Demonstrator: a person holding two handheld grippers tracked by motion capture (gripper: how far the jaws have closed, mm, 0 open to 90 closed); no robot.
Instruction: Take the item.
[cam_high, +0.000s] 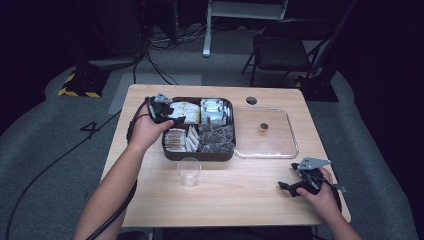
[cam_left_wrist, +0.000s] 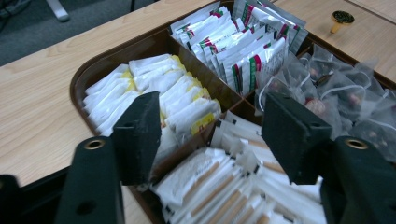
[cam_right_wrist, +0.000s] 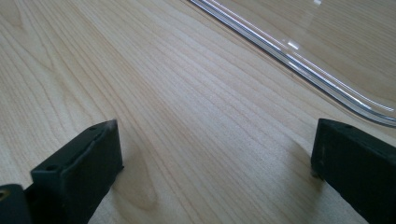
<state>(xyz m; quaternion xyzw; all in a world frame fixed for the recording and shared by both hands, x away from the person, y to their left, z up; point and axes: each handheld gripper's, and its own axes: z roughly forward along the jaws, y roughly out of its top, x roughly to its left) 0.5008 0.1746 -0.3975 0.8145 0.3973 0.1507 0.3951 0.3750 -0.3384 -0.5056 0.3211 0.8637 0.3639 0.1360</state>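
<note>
A brown compartment tray (cam_high: 170, 154) (cam_left_wrist: 93, 70) holds yellow-and-white packets (cam_high: 186, 111) (cam_left_wrist: 154, 79), red-and-green sachets (cam_high: 215, 110) (cam_left_wrist: 233, 42), clear tea bags (cam_high: 217, 137) (cam_left_wrist: 345, 93) and stick packets (cam_high: 175, 140) (cam_left_wrist: 210, 186). My left gripper (cam_high: 172, 116) (cam_left_wrist: 210, 105) hovers open over the tray's left compartments, above the yellow packets and sticks, with nothing pinched between its jaws. My right gripper (cam_high: 289, 176) (cam_right_wrist: 215, 128) rests open near the table's front right, over bare wood.
A clear plastic cup (cam_high: 189, 171) stands in front of the brown tray. A clear flat tray (cam_high: 290, 150) (cam_right_wrist: 299, 65) to the right holds a small gold piece (cam_high: 263, 127) (cam_left_wrist: 342, 18). A cable hole (cam_high: 251, 100) sits at the table's back edge; a chair (cam_high: 285, 50) stands beyond.
</note>
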